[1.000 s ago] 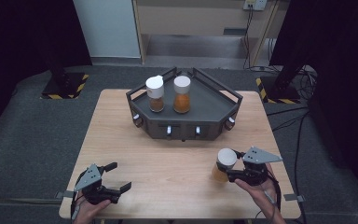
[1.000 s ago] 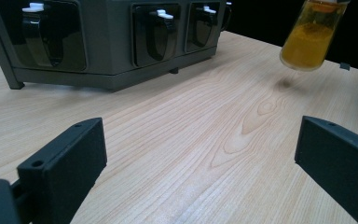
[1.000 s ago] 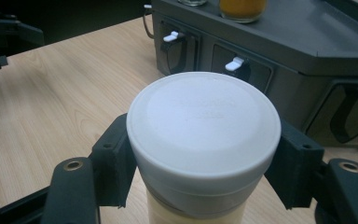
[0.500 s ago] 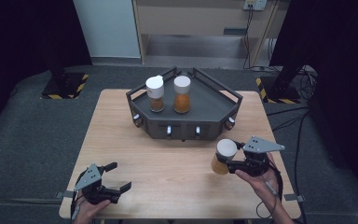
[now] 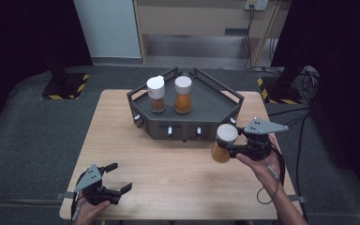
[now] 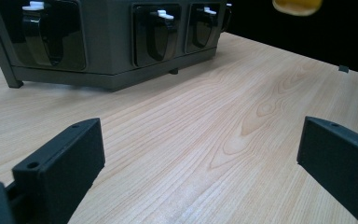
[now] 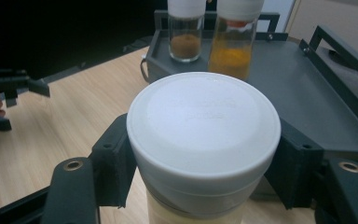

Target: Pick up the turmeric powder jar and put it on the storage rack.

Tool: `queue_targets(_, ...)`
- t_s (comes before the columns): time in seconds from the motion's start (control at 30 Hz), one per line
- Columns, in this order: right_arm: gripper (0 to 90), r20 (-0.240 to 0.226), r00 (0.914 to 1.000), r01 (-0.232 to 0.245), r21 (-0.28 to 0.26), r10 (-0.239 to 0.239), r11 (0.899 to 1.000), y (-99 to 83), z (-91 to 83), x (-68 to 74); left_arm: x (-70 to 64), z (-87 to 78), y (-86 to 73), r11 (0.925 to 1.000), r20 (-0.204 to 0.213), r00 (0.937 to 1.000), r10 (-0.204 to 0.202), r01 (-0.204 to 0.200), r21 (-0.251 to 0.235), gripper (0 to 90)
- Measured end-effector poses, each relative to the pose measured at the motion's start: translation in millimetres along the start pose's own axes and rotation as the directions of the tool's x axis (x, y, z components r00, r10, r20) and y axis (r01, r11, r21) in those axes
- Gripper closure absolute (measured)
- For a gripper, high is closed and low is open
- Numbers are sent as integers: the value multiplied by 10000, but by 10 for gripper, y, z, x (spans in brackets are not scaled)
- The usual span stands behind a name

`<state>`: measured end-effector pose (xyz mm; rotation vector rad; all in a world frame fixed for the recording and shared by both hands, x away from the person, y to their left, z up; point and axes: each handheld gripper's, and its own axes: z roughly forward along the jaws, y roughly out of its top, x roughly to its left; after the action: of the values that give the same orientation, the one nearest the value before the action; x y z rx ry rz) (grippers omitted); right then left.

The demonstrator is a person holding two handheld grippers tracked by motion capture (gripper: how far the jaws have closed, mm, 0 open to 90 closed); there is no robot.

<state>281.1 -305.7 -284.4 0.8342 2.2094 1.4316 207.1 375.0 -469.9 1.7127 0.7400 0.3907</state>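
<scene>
Spice jar (image 5: 224, 143) held upright, white lid up.
Right gripper (image 5: 238, 147) clamped round its neck; left gripper (image 5: 119, 177) hangs wide open, holding 0 things.

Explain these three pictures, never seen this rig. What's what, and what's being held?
There is no robot arm here. A person holds a two-jaw gripper in each hand at a wooden table.

The high view comes from a fixed camera above the person's side, looking forward and down. The other two come from cameras riding on the grippers, looking along their black jaws.

On the table stands a dark tray-like rack with two white-capped spice jars: one with brown powder, one with orange powder.

The right gripper is shut on a third jar, white cap, yellowish contents, held above the table near the rack's front right corner.

The left gripper sits near the table's front left corner, its jaws open and holding nothing.
</scene>
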Motion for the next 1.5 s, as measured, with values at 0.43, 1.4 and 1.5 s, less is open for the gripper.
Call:
queue_targets(0.43,334,447,9990,60,-23,-59,10000,412,148,-113,0,-6,0,10000,-10,10000,0,0,-9,0)
queue_targets(1.4,334,1234,9922,-142,-195,165,9997,896,476,-353,1,-10,-2,10000,-20,10000,-28,28,-20,0)
queue_targets(1.5,335,1347,9907,-183,-138,200,9997,927,545,-379,2,-12,-3,10000,-23,10000,-32,32,-27,0)
